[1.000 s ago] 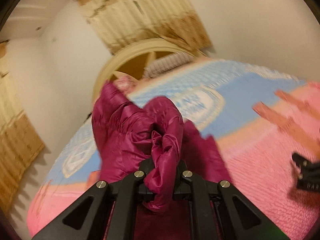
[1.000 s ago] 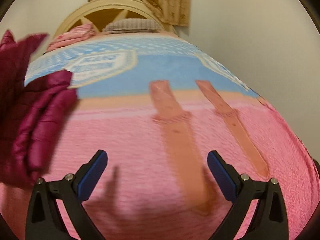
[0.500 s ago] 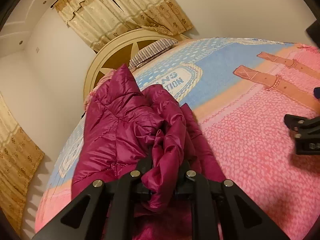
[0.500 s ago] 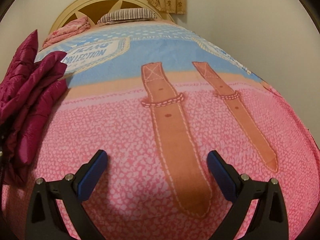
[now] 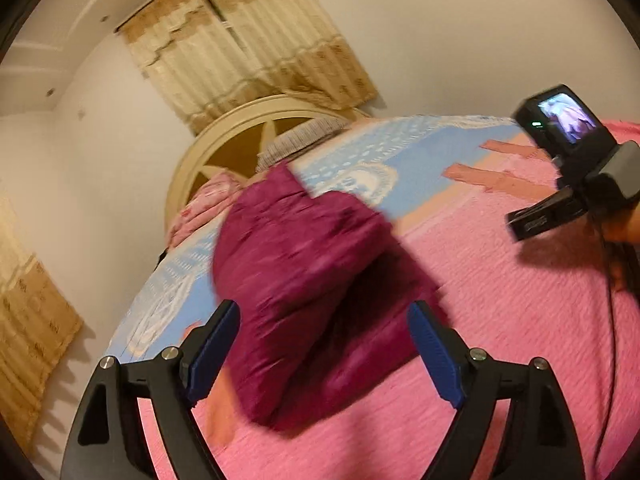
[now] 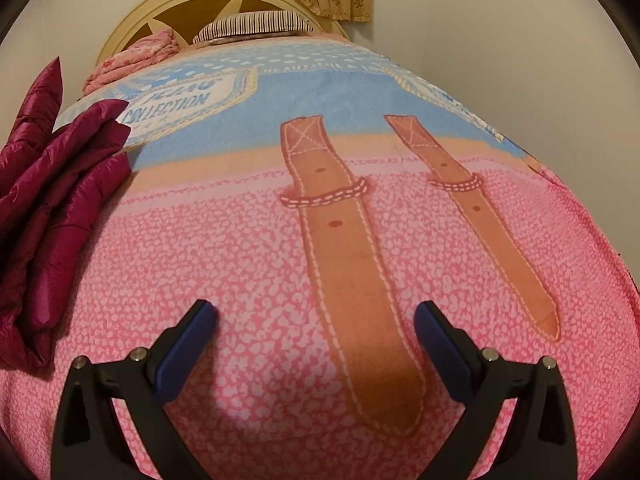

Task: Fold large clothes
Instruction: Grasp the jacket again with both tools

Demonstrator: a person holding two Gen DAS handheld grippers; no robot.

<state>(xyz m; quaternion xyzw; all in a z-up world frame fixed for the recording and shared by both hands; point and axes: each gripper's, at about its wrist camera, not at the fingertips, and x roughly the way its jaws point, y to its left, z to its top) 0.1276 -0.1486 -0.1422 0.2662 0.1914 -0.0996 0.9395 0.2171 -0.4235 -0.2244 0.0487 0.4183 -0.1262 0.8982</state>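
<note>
A maroon puffer jacket [image 5: 312, 280] lies bunched in a folded heap on the pink and blue bed cover [image 5: 500, 320]. My left gripper [image 5: 324, 344] is open just above and in front of it, its blue pads on either side of the heap, holding nothing. The jacket also shows at the left edge of the right wrist view [image 6: 52, 216]. My right gripper [image 6: 316, 340] is open and empty over the pink part of the bed cover [image 6: 260, 280], well to the right of the jacket. It appears in the left wrist view [image 5: 568, 184] at the right.
A cream round headboard [image 6: 192, 4] and a striped pillow [image 6: 252, 26] stand at the far end of the bed, with a folded pink cloth [image 6: 132, 56] beside them. Beige curtains [image 5: 248, 52] hang behind. White walls flank the bed.
My left gripper has let go of the jacket and opened; the jacket now rests on the bed. My right gripper has stayed open over the pink cover.
</note>
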